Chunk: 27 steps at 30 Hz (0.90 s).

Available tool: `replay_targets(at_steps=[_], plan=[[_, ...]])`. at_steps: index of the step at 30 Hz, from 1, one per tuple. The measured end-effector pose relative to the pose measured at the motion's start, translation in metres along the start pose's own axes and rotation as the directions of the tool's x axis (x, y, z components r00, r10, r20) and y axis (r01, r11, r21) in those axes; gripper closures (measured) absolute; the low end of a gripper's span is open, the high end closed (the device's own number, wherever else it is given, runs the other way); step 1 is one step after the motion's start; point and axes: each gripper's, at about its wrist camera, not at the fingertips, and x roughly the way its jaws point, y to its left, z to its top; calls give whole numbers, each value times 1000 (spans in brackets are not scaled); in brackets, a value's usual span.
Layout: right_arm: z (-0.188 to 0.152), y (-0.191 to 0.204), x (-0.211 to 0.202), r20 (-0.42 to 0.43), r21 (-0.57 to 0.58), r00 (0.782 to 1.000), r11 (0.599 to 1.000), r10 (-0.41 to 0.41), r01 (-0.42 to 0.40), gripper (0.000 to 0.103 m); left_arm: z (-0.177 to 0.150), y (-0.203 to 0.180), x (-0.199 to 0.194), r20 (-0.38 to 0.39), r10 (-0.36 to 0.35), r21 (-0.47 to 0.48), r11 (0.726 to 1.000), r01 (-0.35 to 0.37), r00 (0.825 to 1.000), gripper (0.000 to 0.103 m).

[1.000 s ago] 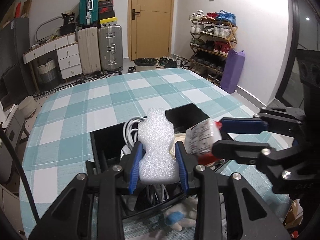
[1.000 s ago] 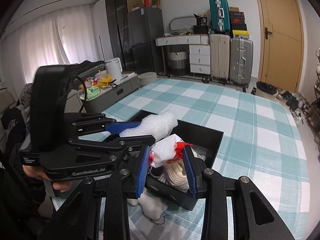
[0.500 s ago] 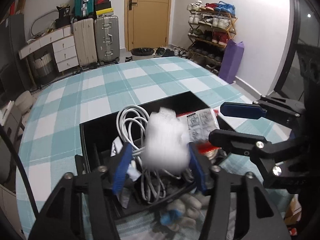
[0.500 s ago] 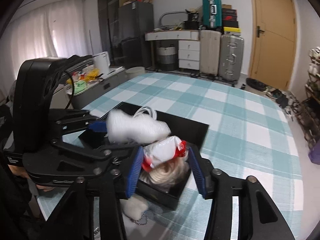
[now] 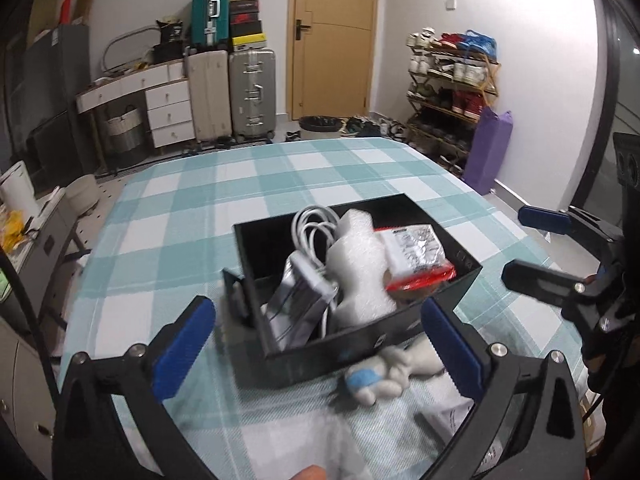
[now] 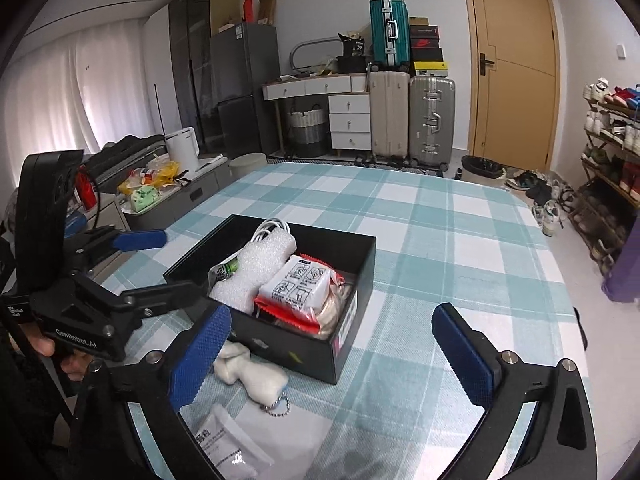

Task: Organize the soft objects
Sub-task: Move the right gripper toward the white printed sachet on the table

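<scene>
A black box (image 5: 436, 322) (image 6: 358, 248) sits on the checked tablecloth. In it lie a white foam piece (image 5: 360, 264) (image 6: 260, 264), a white and red snack packet (image 5: 416, 256) (image 6: 298, 290), a coiled white cable (image 5: 312, 220) and a silvery packet (image 5: 292, 304). A small white plush with a ball chain (image 5: 384, 376) (image 6: 256, 376) lies in front of the box. My left gripper (image 5: 316, 344) is open and empty, in front of the box. My right gripper (image 6: 332, 356) is open and empty, to the box's right front; it also shows in the left wrist view (image 5: 536, 244).
A clear plastic bag with print (image 6: 228, 444) lies at the near table edge. The table (image 6: 440, 216) stretches far beyond the box. Suitcases (image 6: 430, 120), drawers, a door and a shoe rack (image 5: 452, 92) stand around the room.
Both grippers opened and drew back. The foam piece dropped from the left gripper into the box, and the snack packet from the right gripper onto it.
</scene>
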Motion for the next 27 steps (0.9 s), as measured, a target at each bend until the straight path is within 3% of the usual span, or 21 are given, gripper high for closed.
replay_targets(at_steps=[6, 27], plan=[[-7, 10, -7, -22, -1, 1000, 1000, -9, 9, 1, -14, 7, -15, 13, 34, -27, 999, -33, 999, 0], [-35, 28, -25, -61, -1, 998, 1000, -16, 16, 1, -45, 11, -31, -8, 38, -59, 998, -38, 999, 0]])
